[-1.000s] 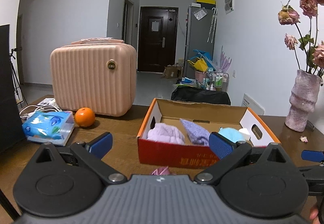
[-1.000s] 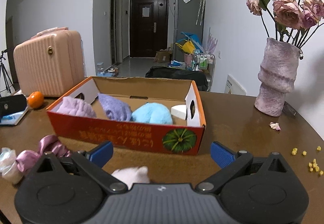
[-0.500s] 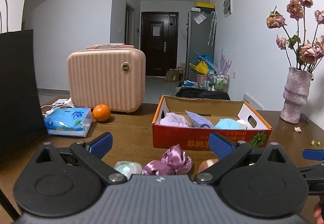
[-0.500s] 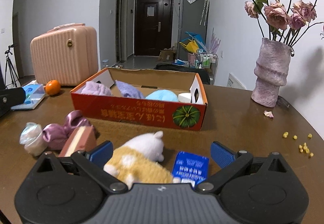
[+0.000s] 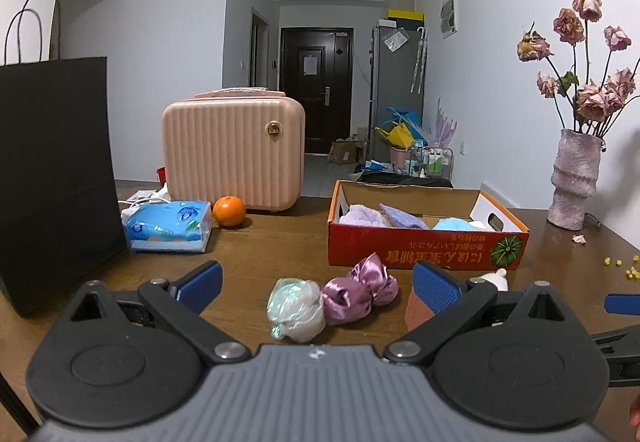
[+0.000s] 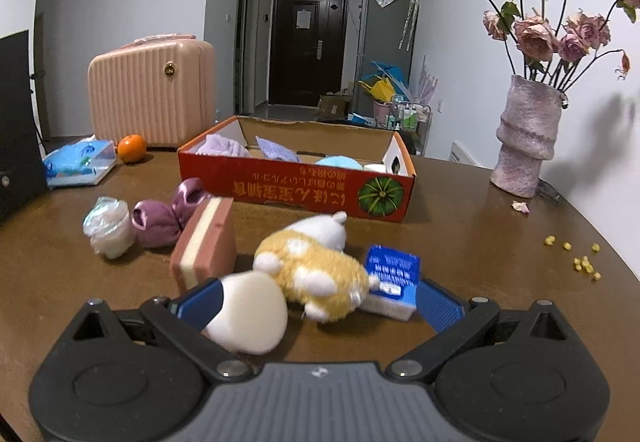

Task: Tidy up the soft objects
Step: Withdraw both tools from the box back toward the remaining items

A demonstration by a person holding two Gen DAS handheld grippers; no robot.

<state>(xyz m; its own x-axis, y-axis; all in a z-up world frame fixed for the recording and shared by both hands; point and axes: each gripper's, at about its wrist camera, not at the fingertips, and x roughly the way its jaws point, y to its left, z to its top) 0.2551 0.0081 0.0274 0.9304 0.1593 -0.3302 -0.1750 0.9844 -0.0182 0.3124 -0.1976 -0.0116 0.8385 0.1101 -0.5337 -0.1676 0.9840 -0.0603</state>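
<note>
Plainly, both pairs of tongs stand wide apart with nothing between their blue pads. The left gripper hovers above the brown table, and ahead of it lie an iridescent white scrunchie touching a purple satin scrunchie. Just right of these, partly behind the right pad, sits the pink edge of a cake-shaped sponge.

The right gripper hangs low over a cluster of soft things: a cream round cushion-like piece, blurred, just beside its left finger; a yellow-and-white plush animal lying on its side; and a blue-topped packet touching the plush by the right finger. Beyond them stands the layered cake-shaped sponge, upright, near the two scrunchies.

Farther back is the red cardboard box, open-topped, holding a lavender fluffy item, a purple cloth and a light blue plush. Left of the box are an orange, a blue tissue pack and a pink ribbed case. A black paper bag stands at far left. To the right, a pinkish vase holds dried roses, with yellow crumbs scattered on the table near it.
</note>
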